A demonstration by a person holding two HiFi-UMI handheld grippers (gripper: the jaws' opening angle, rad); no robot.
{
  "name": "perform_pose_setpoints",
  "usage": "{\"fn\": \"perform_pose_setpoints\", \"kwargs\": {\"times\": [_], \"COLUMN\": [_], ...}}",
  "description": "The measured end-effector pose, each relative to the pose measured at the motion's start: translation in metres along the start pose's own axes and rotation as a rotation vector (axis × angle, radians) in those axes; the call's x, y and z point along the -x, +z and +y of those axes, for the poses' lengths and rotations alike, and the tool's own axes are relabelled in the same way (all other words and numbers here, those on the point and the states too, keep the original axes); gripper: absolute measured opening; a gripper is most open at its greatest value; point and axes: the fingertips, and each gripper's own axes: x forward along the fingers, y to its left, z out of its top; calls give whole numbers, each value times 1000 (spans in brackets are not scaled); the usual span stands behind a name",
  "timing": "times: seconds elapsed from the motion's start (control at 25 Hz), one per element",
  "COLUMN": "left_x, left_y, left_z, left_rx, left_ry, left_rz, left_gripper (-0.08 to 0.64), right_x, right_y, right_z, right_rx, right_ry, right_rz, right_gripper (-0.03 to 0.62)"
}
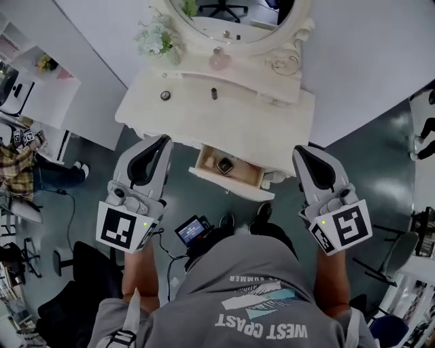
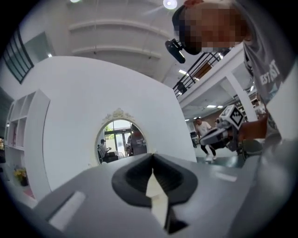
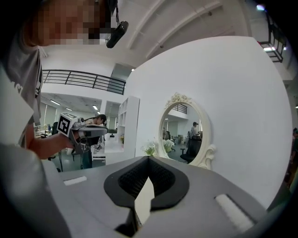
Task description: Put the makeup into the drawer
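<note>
A white vanity table (image 1: 272,122) stands ahead of me, with its drawer (image 1: 231,185) pulled open. A small square compact (image 1: 225,165) lies inside the drawer. On the tabletop sit a round dark pot (image 1: 165,95) and a short dark tube (image 1: 214,93); a pink bottle (image 1: 219,60) stands under the mirror. My left gripper (image 1: 163,140) is held up in front of the table's left corner, shut and empty. My right gripper (image 1: 301,151) is raised off the table's right corner, also shut with nothing in it. In the gripper views each pair of jaws meets at the tip: left gripper (image 2: 152,155), right gripper (image 3: 149,158).
An oval mirror (image 1: 231,20) and a bunch of flowers (image 1: 155,39) are at the back of the vanity. A white shelf unit (image 1: 41,92) and a seated person (image 1: 27,166) are at the left. Black chairs (image 1: 75,285) stand on the dark floor near my left side.
</note>
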Motion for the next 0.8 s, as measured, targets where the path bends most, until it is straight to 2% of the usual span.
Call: {"fn": "perform_pose_setpoints", "kwargs": {"times": [0.4,0.8], "left_x": [9,8], "left_y": [46,29], "left_z": [4,8], "left_rx": [-58,-43], "left_ry": [5,2], "left_rz": [-100,-78], "left_gripper": [1,1], "right_x": [10,5], "right_y": [44,35], "right_z": [8,10], "right_rx": [61,55], "right_ry": [8,1], "right_rz": [-56,-46], "right_gripper": [0,0]}}
